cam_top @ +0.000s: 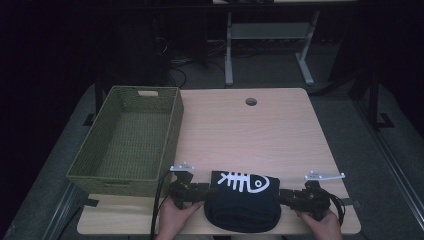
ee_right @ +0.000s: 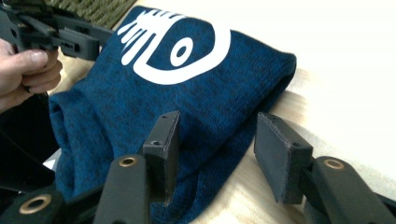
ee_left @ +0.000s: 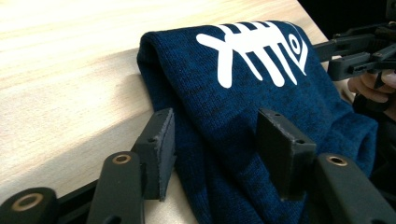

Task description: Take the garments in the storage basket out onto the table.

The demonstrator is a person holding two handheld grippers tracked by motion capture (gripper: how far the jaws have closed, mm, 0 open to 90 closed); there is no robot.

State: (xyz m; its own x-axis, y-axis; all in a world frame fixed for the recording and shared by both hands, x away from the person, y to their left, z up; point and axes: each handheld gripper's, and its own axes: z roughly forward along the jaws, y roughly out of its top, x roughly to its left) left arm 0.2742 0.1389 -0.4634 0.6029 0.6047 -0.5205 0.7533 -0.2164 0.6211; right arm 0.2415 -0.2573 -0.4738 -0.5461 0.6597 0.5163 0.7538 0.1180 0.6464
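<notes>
Folded sweater (cam_top: 243,202) at bench (cam_top: 250,135) 6 o'clock: soft, light, floppy. Left gripper (cam_top: 206,188) & right gripper (cam_top: 280,195) both released, astride its ends; grab thick folded edges.

Folded sweater (cam_top: 243,205) lies on table (cam_top: 260,130), right of basket (cam_top: 127,137).

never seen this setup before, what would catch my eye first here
The folded dark blue garment with a white fish-skeleton print, lying at the table's near edge. A left gripper and a right gripper flank it, jaws open at its two ends. At the table's left stands an empty green woven basket.
</notes>
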